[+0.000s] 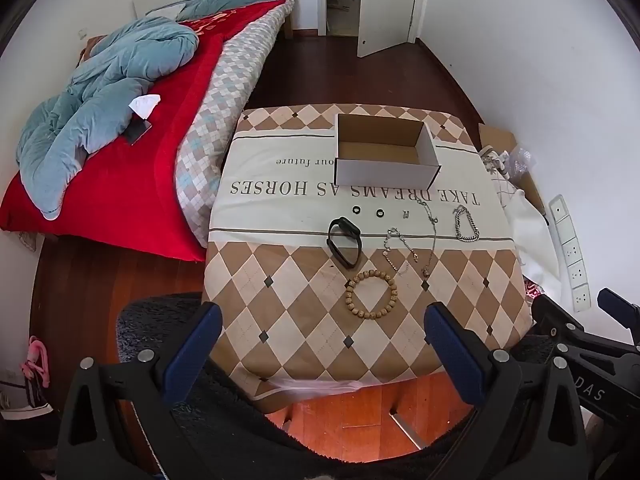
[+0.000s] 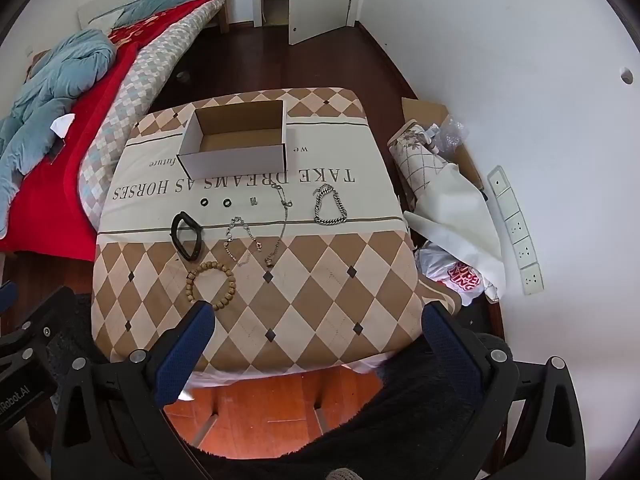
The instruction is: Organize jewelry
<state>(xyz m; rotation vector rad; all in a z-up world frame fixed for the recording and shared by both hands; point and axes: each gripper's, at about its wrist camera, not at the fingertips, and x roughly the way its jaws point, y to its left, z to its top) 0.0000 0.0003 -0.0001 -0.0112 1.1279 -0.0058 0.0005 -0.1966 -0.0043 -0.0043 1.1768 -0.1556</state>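
Observation:
An empty white cardboard box (image 1: 384, 152) (image 2: 236, 140) stands at the far side of a small table covered with a diamond-pattern cloth (image 1: 304, 320) (image 2: 320, 292). In front of it lie a black wristband (image 1: 344, 242) (image 2: 187, 236), two black rings (image 1: 368, 212) (image 2: 216, 203), a small silver piece (image 1: 406, 214) (image 2: 253, 201), thin silver chains (image 1: 400, 248) (image 2: 256, 236), a thick silver bracelet (image 1: 466, 224) (image 2: 330, 205) and a wooden bead bracelet (image 1: 371, 294) (image 2: 212, 285). My left gripper (image 1: 322, 344) and right gripper (image 2: 316, 340) hover open above the near table edge, holding nothing.
A bed (image 1: 132, 140) with a red blanket and blue duvet lies to the left. Cardboard, bags and a white power strip (image 2: 518, 236) clutter the floor at the right by the wall. A dark fuzzy seat (image 2: 420, 412) sits below the near edge. A door (image 1: 384, 4) stands open behind.

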